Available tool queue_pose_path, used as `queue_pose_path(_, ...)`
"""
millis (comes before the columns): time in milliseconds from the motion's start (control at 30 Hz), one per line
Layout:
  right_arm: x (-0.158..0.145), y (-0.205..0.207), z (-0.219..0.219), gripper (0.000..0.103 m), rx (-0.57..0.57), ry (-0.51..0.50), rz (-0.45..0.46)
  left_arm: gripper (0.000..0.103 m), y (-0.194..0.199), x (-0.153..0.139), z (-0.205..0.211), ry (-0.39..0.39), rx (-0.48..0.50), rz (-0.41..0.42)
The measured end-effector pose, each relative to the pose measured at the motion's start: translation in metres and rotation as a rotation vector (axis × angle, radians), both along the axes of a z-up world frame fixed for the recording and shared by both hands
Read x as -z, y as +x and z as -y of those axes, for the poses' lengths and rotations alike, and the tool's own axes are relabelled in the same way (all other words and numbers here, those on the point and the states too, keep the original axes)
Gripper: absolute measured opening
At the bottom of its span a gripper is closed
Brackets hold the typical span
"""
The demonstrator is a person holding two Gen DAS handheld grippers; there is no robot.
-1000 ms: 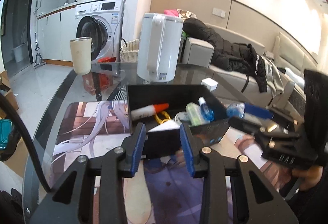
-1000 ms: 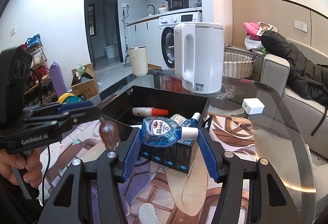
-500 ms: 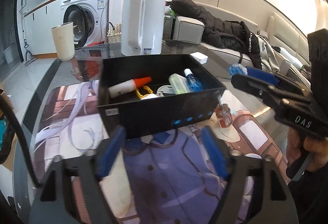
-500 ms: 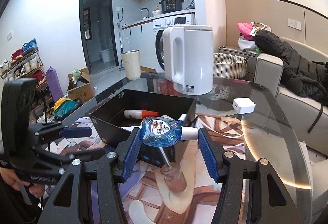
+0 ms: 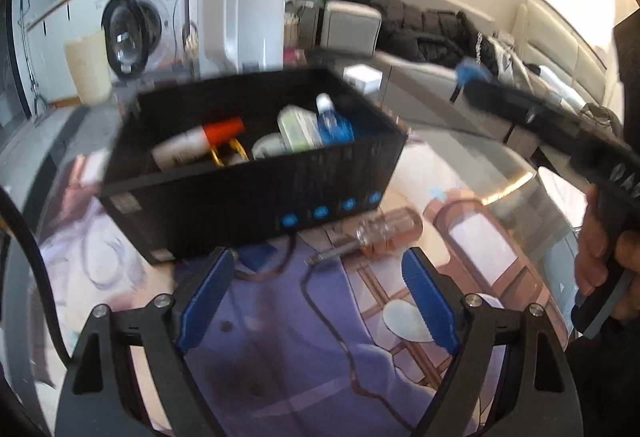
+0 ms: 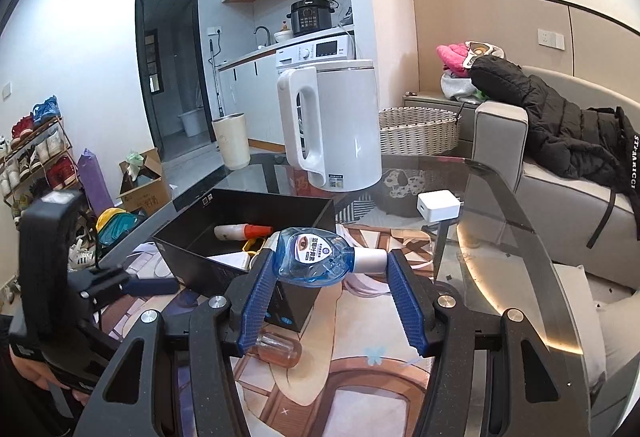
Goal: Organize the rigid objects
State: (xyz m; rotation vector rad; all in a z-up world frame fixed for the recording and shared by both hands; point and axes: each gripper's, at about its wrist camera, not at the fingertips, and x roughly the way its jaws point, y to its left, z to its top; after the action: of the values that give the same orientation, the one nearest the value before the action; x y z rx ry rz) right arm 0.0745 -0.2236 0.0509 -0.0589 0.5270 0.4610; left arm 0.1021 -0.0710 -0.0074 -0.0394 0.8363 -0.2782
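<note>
Right claw (image 6: 330,269) clamps a blue bottle (image 6: 316,257) end to end above the black box (image 6: 244,233); light, slick plastic, better pinched across its flat sides. Left claw (image 5: 316,301) gapes empty, just opened, screwdriver (image 5: 372,233) lying ahead on the surface (image 5: 500,173).

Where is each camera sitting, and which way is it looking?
Left wrist: on the left claw, looking down over its open blue fingers at the screwdriver lying before the black box; the right hand shows.
Right wrist: on the right claw, facing the kettle, gripping a blue bottle.
Shared: box, screwdriver, kettle.
</note>
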Motion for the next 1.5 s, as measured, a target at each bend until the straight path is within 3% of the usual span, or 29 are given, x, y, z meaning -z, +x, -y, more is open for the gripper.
queue_pose_path(133,0.002,0.003,0.004,0.057,0.008,0.003,-0.010,0.087,0.008,0.013,0.013,0.006,-0.039,-0.056)
queue_pose_path(233,0.001,0.004,0.004,0.057,0.011,0.005,-0.010,0.099,0.011,0.015,0.024,-0.005,-0.059,-0.068)
queue_pose_path(633,0.000,0.009,0.017,0.057,0.036,0.015,-0.005,0.103,0.031,0.020,0.054,0.042,-0.196,-0.092)
queue_pose_path(733,0.000,0.010,0.017,0.057,0.038,0.013,-0.008,0.097,0.036,0.022,0.056,0.071,-0.207,-0.095)
queue_pose_path(800,0.001,0.010,0.018,0.057,0.038,0.011,-0.010,0.085,0.036,0.020,0.059,0.096,-0.200,-0.081)
queue_pose_path(833,0.001,0.010,0.017,0.057,0.037,0.010,-0.010,0.083,0.036,0.019,0.060,0.097,-0.193,-0.076)
queue_pose_path(1000,0.001,0.009,0.017,0.057,0.032,0.009,-0.006,0.083,0.031,0.016,0.052,0.067,-0.131,-0.062)
queue_pose_path(1200,0.001,0.008,0.010,0.057,0.022,0.006,-0.003,0.082,0.012,0.002,0.038,0.073,-0.095,0.011)
queue_pose_path(1233,0.001,0.008,0.007,0.057,0.019,0.004,-0.002,0.064,0.010,0.001,0.035,0.072,-0.100,0.020)
queue_pose_path(1267,0.001,0.008,0.005,0.057,0.016,0.002,0.000,0.053,0.007,-0.003,0.031,0.072,-0.102,0.041)
queue_pose_path(1300,0.001,0.008,0.003,0.057,0.014,0.001,0.000,0.051,0.007,-0.005,0.028,0.076,-0.096,0.040)
queue_pose_path(1500,0.002,0.009,-0.013,0.057,-0.006,-0.013,0.001,0.054,0.006,0.001,0.012,0.056,-0.089,0.019)
